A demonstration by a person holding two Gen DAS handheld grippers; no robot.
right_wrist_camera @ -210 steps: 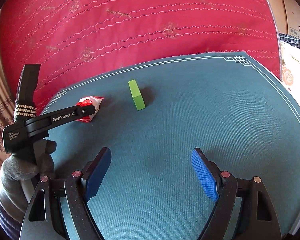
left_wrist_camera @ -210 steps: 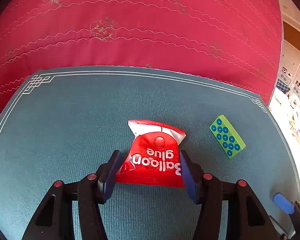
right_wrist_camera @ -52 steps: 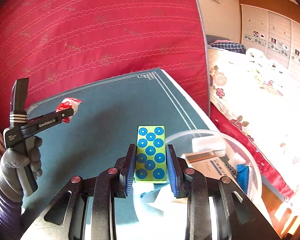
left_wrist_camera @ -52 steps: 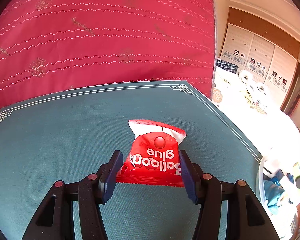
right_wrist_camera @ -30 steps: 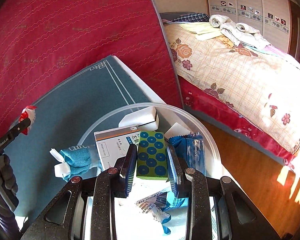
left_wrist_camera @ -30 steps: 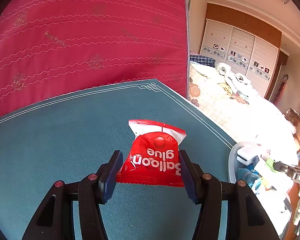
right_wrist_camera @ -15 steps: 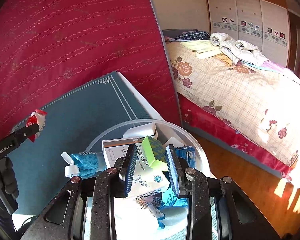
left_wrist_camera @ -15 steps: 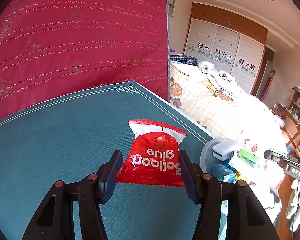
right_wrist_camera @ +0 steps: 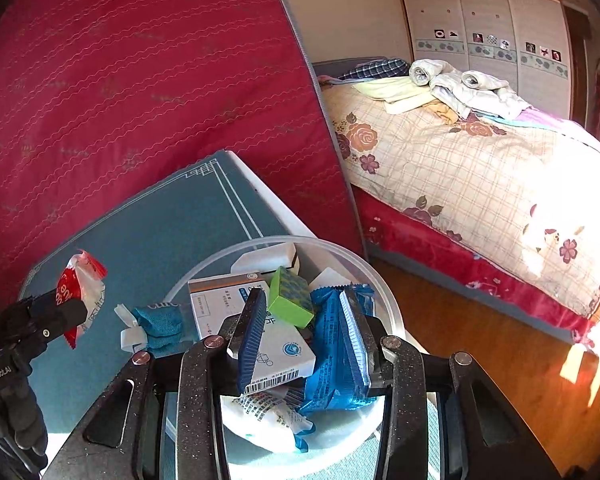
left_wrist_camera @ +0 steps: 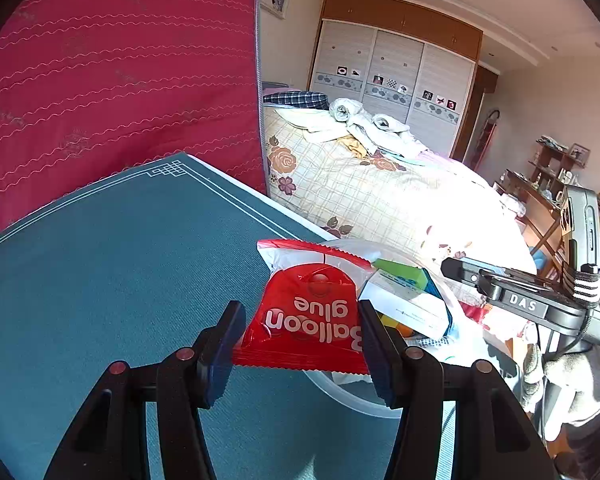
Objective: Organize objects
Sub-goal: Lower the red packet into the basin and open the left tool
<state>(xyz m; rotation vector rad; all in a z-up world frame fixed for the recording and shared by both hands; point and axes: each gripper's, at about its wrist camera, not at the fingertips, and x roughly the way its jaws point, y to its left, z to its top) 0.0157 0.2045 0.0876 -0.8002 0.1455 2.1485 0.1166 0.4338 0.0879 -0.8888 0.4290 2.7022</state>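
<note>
My left gripper (left_wrist_camera: 300,346) is shut on a red "Balloon glue" packet (left_wrist_camera: 312,312) and holds it above the teal mat (left_wrist_camera: 120,264), close to the rim of a clear plastic bowl (right_wrist_camera: 384,292). The packet also shows in the right wrist view (right_wrist_camera: 78,292). My right gripper (right_wrist_camera: 304,336) is open over the bowl with nothing between its fingers. A green block with blue dots (right_wrist_camera: 290,296) lies in the bowl on a white box (right_wrist_camera: 236,300); it also shows in the left wrist view (left_wrist_camera: 400,270).
The bowl holds several items: a blue foil packet (right_wrist_camera: 340,356), a teal cloth (right_wrist_camera: 160,320), a white eraser-like block (right_wrist_camera: 268,258). A red quilted mattress (right_wrist_camera: 140,100) stands behind the table. A bed (right_wrist_camera: 480,168) and wooden floor (right_wrist_camera: 500,380) lie to the right.
My right gripper has opened and the green block has dropped into the bowl. My left gripper has swung right with the packet, towards the bowl.
</note>
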